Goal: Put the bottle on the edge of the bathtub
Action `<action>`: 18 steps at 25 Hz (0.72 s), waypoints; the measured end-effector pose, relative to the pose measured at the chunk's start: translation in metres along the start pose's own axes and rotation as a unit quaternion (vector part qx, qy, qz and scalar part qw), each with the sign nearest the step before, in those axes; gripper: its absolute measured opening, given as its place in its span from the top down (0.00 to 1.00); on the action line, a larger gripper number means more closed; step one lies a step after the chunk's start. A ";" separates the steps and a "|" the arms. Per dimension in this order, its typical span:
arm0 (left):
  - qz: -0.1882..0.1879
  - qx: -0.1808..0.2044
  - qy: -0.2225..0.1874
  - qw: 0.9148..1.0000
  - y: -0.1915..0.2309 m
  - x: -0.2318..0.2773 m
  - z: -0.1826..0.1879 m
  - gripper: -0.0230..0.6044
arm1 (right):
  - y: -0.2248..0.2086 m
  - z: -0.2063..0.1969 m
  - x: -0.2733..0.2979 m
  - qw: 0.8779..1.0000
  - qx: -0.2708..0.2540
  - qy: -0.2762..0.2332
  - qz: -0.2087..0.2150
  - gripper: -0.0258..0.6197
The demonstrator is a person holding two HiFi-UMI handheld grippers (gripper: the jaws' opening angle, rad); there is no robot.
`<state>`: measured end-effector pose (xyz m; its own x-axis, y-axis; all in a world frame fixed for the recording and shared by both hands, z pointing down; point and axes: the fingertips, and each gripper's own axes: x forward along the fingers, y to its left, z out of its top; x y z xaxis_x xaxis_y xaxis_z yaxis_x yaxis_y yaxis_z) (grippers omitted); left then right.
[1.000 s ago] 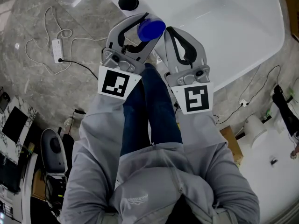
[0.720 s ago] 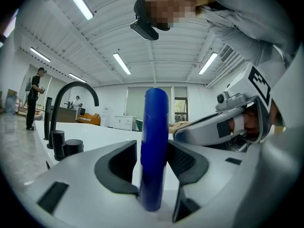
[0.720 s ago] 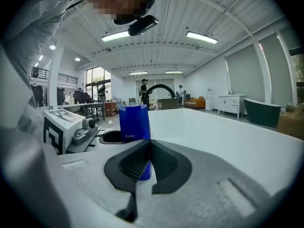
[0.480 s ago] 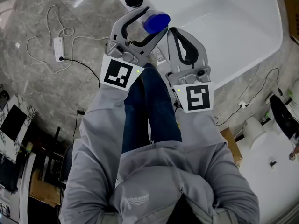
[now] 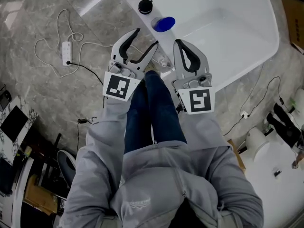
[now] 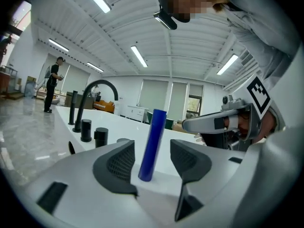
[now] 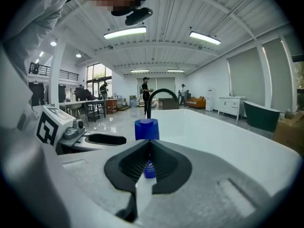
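Blue and thin, the bottle [image 5: 164, 23] stands upright on the bathtub edge [image 5: 166, 38], with a black knob [image 5: 145, 6] near it at 11 o'clock. The left tool [image 5: 147, 38] has just been opening its jaws. They are wide and grip nothing, and the bottle stands just beyond them at 1 o'clock. The right tool [image 5: 179, 42] is clenched and empty. I think a careless pull-back could brush the bottle and tip it into the tub.

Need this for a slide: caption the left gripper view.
Left gripper, jaws just opened, frames the blue bottle standing free on the bathtub edge.
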<state>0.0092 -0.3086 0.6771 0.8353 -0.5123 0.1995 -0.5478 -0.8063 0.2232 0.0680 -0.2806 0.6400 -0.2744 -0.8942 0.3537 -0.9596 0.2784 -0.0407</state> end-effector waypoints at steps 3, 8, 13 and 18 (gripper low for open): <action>0.031 0.000 -0.001 1.000 0.004 -0.022 0.021 0.87 | 0.012 0.021 -0.006 1.000 -0.006 -0.007 0.002 0.96; 0.058 0.014 -0.005 0.998 0.002 -0.051 0.075 0.94 | 0.034 0.063 -0.021 1.000 -0.016 -0.010 0.008 0.96; 0.078 0.014 -0.019 0.997 -0.003 -0.075 0.142 0.96 | 0.047 0.124 -0.039 0.999 -0.017 -0.029 -0.001 0.96; 0.097 0.009 -0.043 0.994 -0.026 -0.112 0.207 0.96 | 0.067 0.185 -0.067 0.999 -0.011 -0.049 0.002 0.96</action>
<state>-0.0607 -0.2910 0.4517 0.7155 -0.6813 0.1546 -0.6986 -0.6948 0.1708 0.0105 -0.2673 0.4408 -0.2834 -0.9228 0.2612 -0.9573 0.2883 -0.0202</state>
